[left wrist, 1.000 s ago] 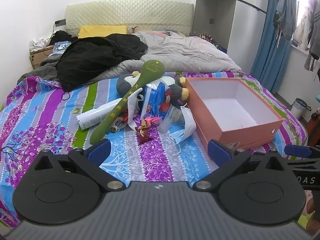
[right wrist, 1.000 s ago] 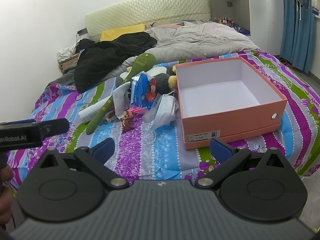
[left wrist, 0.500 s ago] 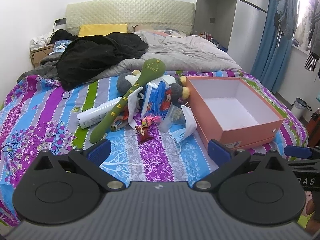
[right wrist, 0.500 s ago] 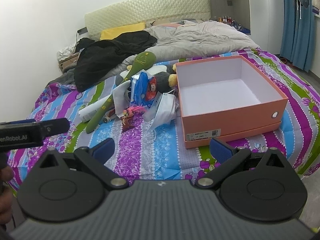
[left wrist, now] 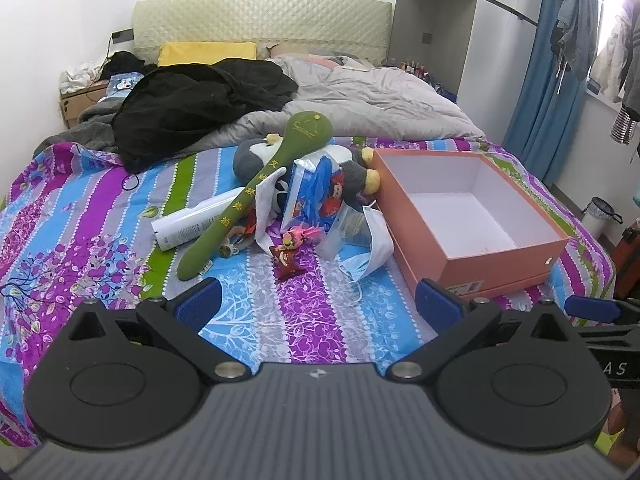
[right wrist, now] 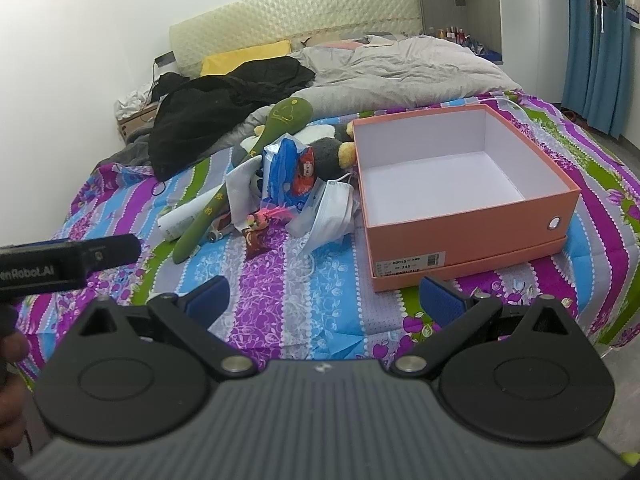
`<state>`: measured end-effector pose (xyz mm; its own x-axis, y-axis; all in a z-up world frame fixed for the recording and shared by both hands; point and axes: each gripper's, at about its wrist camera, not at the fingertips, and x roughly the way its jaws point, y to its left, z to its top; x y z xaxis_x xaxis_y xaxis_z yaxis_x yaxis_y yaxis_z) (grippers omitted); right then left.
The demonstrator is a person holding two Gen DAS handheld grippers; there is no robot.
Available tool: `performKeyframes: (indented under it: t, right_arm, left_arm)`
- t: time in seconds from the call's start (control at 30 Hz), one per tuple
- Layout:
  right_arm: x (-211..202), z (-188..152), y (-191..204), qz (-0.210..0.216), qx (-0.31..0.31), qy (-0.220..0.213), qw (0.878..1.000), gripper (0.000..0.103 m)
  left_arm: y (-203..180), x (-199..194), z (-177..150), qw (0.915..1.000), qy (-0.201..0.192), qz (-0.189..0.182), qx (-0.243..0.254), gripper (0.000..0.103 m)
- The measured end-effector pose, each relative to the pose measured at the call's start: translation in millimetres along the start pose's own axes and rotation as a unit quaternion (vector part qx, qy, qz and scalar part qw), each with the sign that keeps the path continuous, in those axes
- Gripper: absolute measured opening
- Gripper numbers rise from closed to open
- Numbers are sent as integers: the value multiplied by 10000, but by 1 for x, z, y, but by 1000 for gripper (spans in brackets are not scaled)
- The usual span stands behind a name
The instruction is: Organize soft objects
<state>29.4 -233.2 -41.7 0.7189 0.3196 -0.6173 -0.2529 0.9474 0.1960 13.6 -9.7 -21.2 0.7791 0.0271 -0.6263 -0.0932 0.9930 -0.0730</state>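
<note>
A pile of soft things lies mid-bed: a long green plush spoon (left wrist: 256,192) (right wrist: 244,168), a grey plush penguin (left wrist: 356,176) (right wrist: 328,156), a blue tissue pack (left wrist: 316,196) (right wrist: 290,174), white face masks (left wrist: 372,248) (right wrist: 332,216), a small pink doll (left wrist: 298,236) and a white tube (left wrist: 188,228). An empty orange box (left wrist: 500,268) (right wrist: 472,236) stands to their right. My left gripper (left wrist: 318,306) and right gripper (right wrist: 324,298) are open and empty, held above the bed's near edge, short of the pile.
The bedspread (left wrist: 80,216) is striped purple, blue and green. A black coat (left wrist: 192,108) and a grey duvet (left wrist: 368,100) lie toward the headboard. Blue curtains (left wrist: 544,80) hang at the right, with a small bin (left wrist: 600,212) on the floor.
Both views have crept slightly forward toward the bed. The pile and box have not moved, and both grippers stay open.
</note>
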Motion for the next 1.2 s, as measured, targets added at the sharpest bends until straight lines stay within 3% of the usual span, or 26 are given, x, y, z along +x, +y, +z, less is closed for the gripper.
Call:
performKeyframes:
  t: [0.4,0.57,0.9,1.2]
  right_arm:
    - [2,0,0,-4,9,30,10000,103]
    - [2,0,0,-16,11,28,10000,103]
    - [5,-2,-1,-30,52,60,10000,103]
    - [7,-2,-3,-1,146,105,9998,103]
  left_arm:
    - [1,1,0,10000,12,30,-18,103]
    - [3,3,0,9994,90,-298,-141,103]
    - [5,9,0,9997,242,-46,-74,103]
    - [4,11,-3,9995,308,-109,27,103]
